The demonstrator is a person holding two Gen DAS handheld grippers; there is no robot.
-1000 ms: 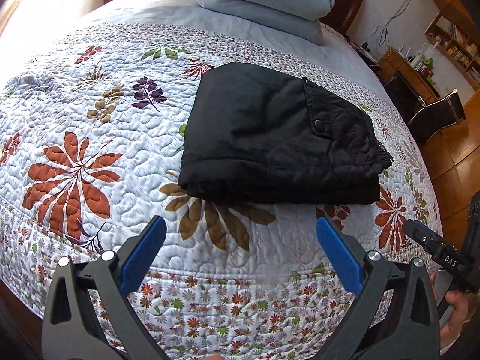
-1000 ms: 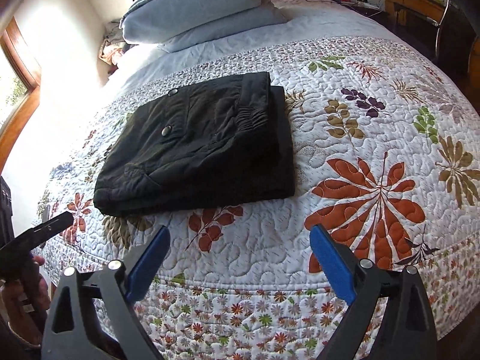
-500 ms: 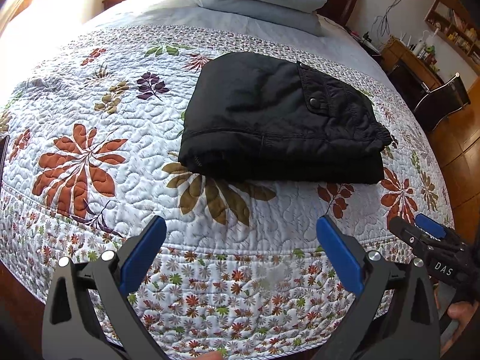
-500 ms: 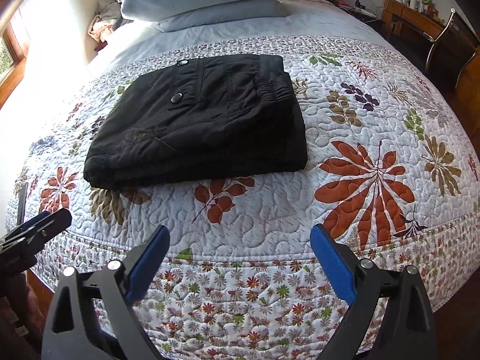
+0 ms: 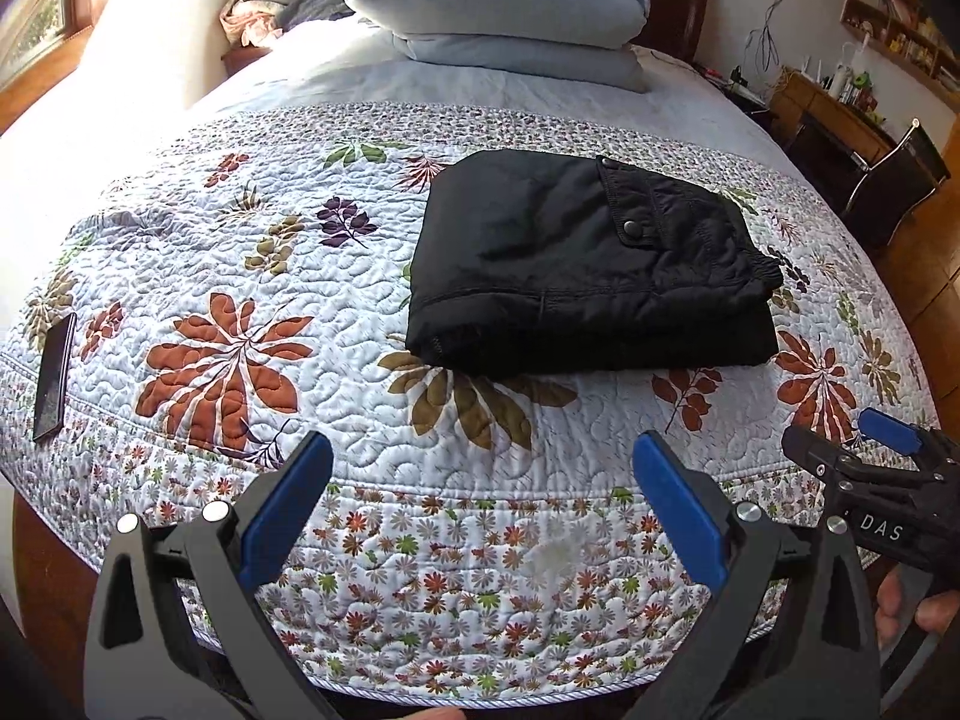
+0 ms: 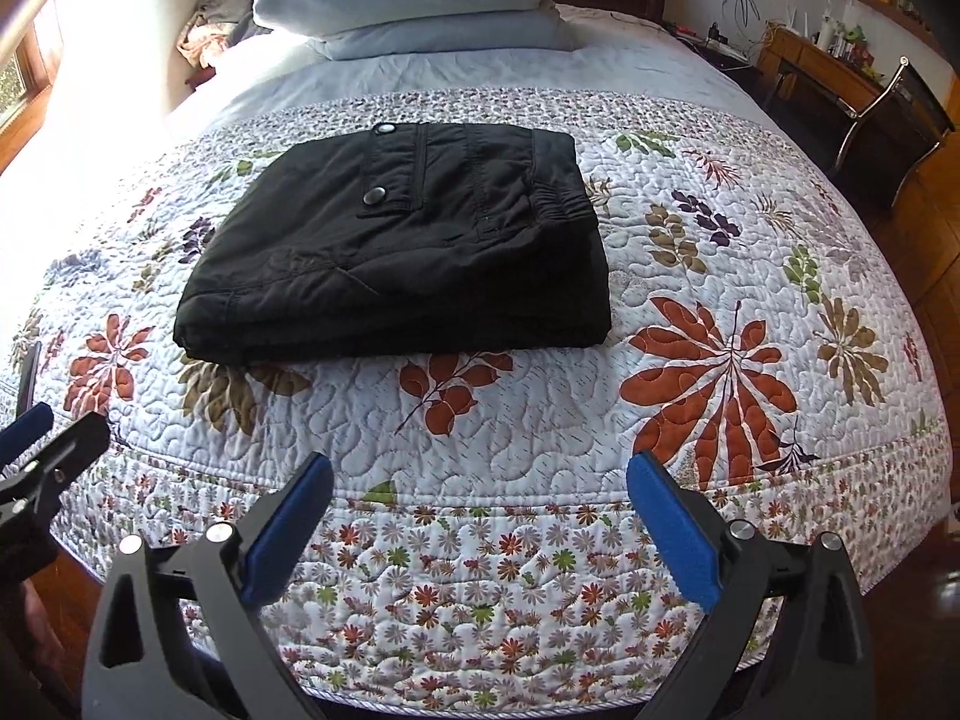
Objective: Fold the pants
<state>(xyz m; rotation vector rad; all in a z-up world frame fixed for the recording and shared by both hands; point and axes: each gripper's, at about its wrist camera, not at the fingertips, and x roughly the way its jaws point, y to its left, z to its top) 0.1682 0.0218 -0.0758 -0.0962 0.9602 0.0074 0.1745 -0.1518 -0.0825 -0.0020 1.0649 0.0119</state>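
The black pants (image 5: 588,264) lie folded into a compact rectangle on the floral quilt (image 5: 240,276), snap pocket on top; they also show in the right wrist view (image 6: 408,246). My left gripper (image 5: 483,510) is open and empty, held off the bed's near edge, well short of the pants. My right gripper (image 6: 477,528) is open and empty, also back from the near edge. The right gripper shows at the right edge of the left wrist view (image 5: 870,474), and the left gripper at the left edge of the right wrist view (image 6: 42,450).
Stacked light-blue pillows (image 5: 498,6) lie at the head of the bed. A dark phone (image 5: 54,375) lies on the quilt's left edge. A desk (image 5: 834,114) and chair (image 5: 900,180) stand on the right on a wooden floor.
Both grippers have pulled back and away from the pants, so more of the quilt's edge and the room shows. The pants have not moved. Both stay open.
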